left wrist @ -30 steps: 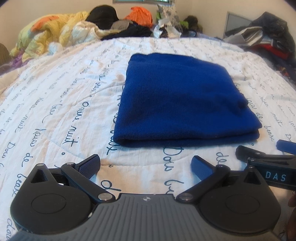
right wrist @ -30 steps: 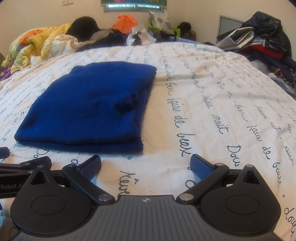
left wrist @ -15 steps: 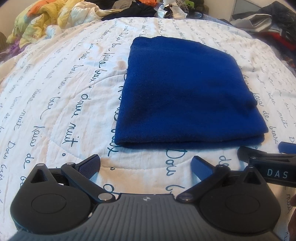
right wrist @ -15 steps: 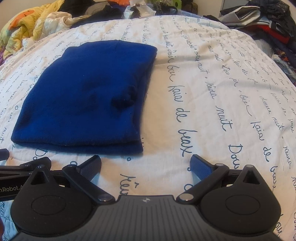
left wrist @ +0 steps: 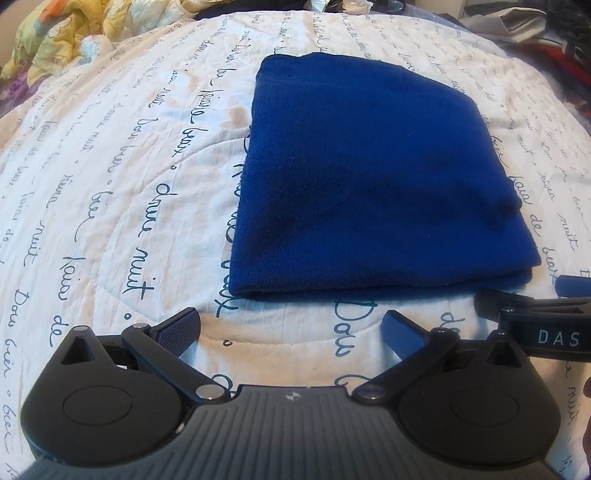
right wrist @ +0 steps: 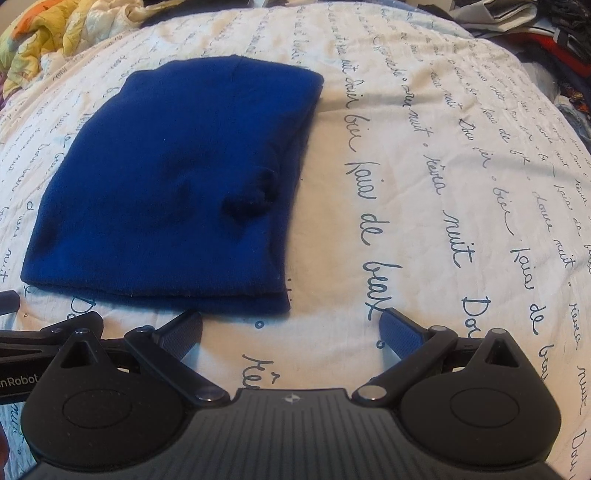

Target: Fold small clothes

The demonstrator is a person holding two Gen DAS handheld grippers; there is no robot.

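Cloth: blue knit [left wrist: 373, 177], folded into a flat rectangle, lying on the quilt [left wrist: 110, 184] just ahead of both my claws; doubled edge faces me, two layers showing along it.
Cloth detail: small dark pucker near its right side [right wrist: 255, 199] in the right view.
Left claw: my left claw [left wrist: 291, 328] spreads wide, holding nothing, fingertips [left wrist: 181, 326] over bare quilt just short of the cloth's near edge, not touching it.
Right claw: my right claw [right wrist: 291, 328] also spreads wide and empty; its left fingertip [right wrist: 184, 330] sits just below the cloth's near right corner, its right one over bare quilt.
Claws together: side by side; the right one's arm, marked DAS, shows at the right edge of the left view.
Quilt: white, with dark blue handwriting printed in rows.
Background: yellow bedding [left wrist: 55, 40] heaped at far left; dark clothes [right wrist: 535, 22] piled at far right.
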